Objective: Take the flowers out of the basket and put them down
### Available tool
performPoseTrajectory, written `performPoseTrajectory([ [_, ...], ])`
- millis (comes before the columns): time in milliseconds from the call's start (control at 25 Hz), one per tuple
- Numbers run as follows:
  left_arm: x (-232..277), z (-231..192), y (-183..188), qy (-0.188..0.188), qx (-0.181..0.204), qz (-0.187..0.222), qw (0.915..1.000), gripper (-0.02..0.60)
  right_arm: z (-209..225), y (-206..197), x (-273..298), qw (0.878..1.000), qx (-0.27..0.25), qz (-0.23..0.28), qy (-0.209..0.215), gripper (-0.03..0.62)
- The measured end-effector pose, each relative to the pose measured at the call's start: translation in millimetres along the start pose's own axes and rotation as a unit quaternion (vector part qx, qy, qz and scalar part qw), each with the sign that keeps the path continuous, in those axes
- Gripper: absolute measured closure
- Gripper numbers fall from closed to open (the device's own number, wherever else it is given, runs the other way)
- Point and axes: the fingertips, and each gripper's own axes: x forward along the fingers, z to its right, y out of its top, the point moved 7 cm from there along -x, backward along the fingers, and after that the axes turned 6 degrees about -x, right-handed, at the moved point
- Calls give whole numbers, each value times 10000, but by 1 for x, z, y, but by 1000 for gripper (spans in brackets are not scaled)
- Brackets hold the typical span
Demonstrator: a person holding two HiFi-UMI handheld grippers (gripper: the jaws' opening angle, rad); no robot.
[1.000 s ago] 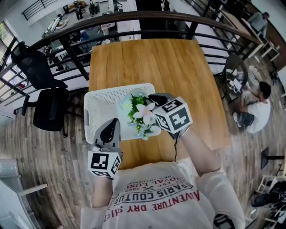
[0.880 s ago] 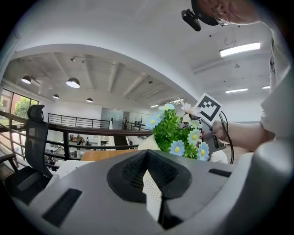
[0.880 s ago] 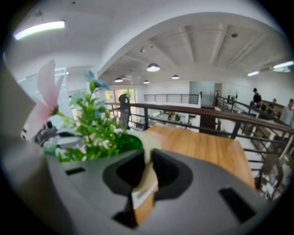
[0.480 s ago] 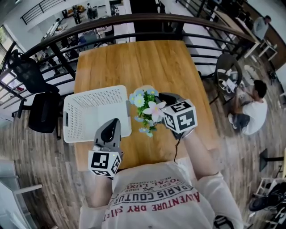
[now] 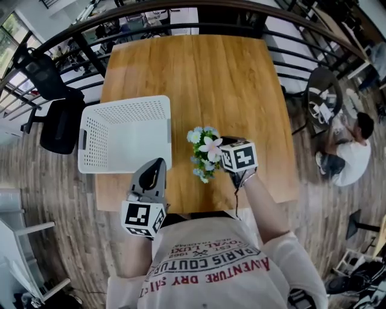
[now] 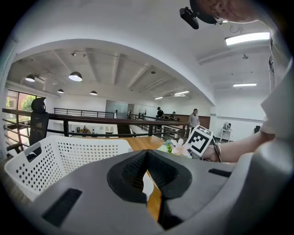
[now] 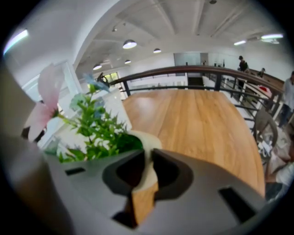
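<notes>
A small bunch of flowers [image 5: 204, 152] with a pink bloom, pale blue blossoms and green leaves sits in a cream pot. My right gripper [image 5: 219, 151] is shut on the pot's rim [image 7: 149, 143] and holds it over the wooden table [image 5: 205, 78], right of the white perforated basket [image 5: 90, 142]. The basket has nothing in it. My left gripper [image 5: 157, 164] hovers at the table's near edge, just in front of the basket, shut and holding nothing. In the left gripper view the basket [image 6: 59, 156] stands to the left and the flowers [image 6: 177, 147] to the right.
A dark railing [image 5: 181, 9] runs behind the table. A black office chair [image 5: 57, 108] stands at the left beyond the basket. On a lower level at the right a person [image 5: 356, 145] sits by a round table. Bare wood lies beyond and right of the flowers.
The right gripper has carried the flowers out of the basket and to the right, and they now hang over bare table. The left gripper has stayed put.
</notes>
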Motion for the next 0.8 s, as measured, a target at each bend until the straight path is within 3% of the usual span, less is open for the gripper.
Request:
performPoseTrajectory([
  [440,-10,-18,-14,267,-89,-78,9996,555,-3,-28,52,9946,863,-450,365,514],
  [800,-12,-32,-8,175,-60,-76,9998,555,-3,-34,57,9919,1151,-543,-6,514],
])
